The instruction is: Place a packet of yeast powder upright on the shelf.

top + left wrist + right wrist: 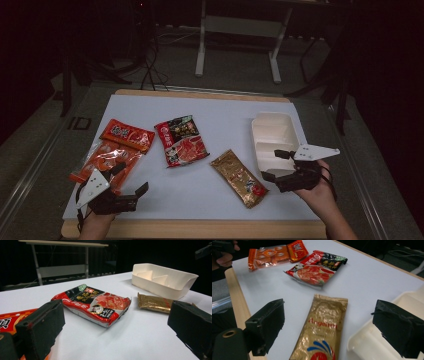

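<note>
**Both grippers spread wide over a table of snack packets**

The right gripper (274, 165) hangs with its jaws wide apart and nothing between the pads. In the right gripper view the gold packet (322, 327) lies on the table directly below the gap, running lengthwise away from the jaws, touched by neither. One jaw stands over the near corner of the white divided tray (272, 137), which sits just beside the gold packet on its outer side. Beyond the gold packet, farther from this gripper, lies the red-and-black packet (318, 268), and past that the orange packets (274, 253) near the table's far corner as this camera sees it.

The left gripper (131, 179) is also spread, its pads holding nothing. It sits low by the table's near edge, with one jaw just over the edge of the orange packets. Ahead of its jaws, in the left gripper view, the red-and-black packet (93, 303) rests flat on the white tabletop (140, 340), apart from both pads. Farther out and to the side lie the gold packet (153, 302) and, behind it, the tray (163, 280) with its inner dividers showing.
</note>
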Demonstrator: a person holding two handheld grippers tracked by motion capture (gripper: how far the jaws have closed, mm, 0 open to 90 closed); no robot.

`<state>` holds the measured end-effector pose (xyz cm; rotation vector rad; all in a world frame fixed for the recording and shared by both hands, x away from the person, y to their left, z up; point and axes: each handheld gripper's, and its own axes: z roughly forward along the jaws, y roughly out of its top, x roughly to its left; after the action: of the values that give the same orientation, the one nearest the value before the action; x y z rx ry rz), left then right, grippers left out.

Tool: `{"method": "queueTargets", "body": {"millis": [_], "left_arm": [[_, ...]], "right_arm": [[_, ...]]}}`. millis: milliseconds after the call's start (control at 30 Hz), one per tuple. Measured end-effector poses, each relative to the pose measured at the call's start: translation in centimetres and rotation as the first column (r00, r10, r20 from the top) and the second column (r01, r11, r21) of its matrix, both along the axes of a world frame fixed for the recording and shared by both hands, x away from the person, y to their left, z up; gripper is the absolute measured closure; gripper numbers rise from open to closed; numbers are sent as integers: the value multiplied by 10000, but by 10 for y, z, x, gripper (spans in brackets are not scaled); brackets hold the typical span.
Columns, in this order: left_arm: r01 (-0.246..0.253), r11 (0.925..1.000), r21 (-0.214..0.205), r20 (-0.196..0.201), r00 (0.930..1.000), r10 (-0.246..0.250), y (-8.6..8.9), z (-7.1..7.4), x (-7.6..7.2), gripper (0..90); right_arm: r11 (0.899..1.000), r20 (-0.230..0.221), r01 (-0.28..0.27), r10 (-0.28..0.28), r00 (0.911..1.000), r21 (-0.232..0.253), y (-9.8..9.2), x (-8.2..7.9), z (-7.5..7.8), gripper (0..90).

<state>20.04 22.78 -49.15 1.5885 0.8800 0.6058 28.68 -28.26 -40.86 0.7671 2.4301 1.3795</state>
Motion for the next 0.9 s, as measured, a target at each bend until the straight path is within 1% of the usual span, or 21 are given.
{"method": "queueTargets", "body": {"millis": [67,100,133,167,267,500,533,600,667,700,733,767,833,867,900], "left_arm": [[-3,10000,-27,-10,10000,2,-1,1,-1,16],[-7,10000,-38,-34,10000,7,-1,2,-1,16],[-33,10000,-13,-36,10000,33,-1,2,-1,16],[7,10000,-9,-73,10000,-7,-1,2,-1,16],[4,10000,-33,-110,9999,-5,0,1,-1,16],[-63,10000,21,43,10000,63,1,2,-2,16],[-50,10000,26,48,10000,50,1,2,-2,16],[-36,10000,42,56,10000,36,1,1,-2,16],[-55,9999,97,65,10000,54,0,1,-2,16],[-78,9999,132,85,9999,77,0,1,-2,16],[-78,9999,132,85,9999,77,0,1,-2,16],[-23,9999,126,61,10000,22,0,1,-1,16],[-63,9999,144,76,10000,62,0,1,-2,16],[-22,9999,138,50,10000,22,1,1,-1,16],[-25,9999,123,46,10000,25,1,1,-1,16]], "right_arm": [[9999,13,-107,107,9999,-71,3,2,1,107],[9996,61,-205,206,9998,-211,8,7,1,128],[9993,-44,-311,310,9995,-197,10,10,2,130],[9991,-26,-340,339,9994,-272,13,13,3,131],[9981,-154,-449,443,9989,-427,18,22,3,146],[9931,-523,-778,734,9959,-878,32,41,1,175],[9925,-536,-775,727,9959,-948,34,43,1,191],[9900,-597,-802,736,9955,-1161,38,48,-1,193],[9896,-648,-818,745,9951,-1181,39,50,-1,209],[9862,-768,-916,816,9937,-1378,45,56,-3,213],[9862,-768,-916,816,9937,-1378,45,56,-3,213],[9848,-865,-991,873,9924,-1428,47,59,-4,215],[9798,-968,-1061,906,9912,-1694,54,64,-7,221],[9782,-1071,-1126,948,9897,-1745,57,66,-8,221],[9733,-1156,-1201,988,9884,-1955,63,72,-11,232]]}}
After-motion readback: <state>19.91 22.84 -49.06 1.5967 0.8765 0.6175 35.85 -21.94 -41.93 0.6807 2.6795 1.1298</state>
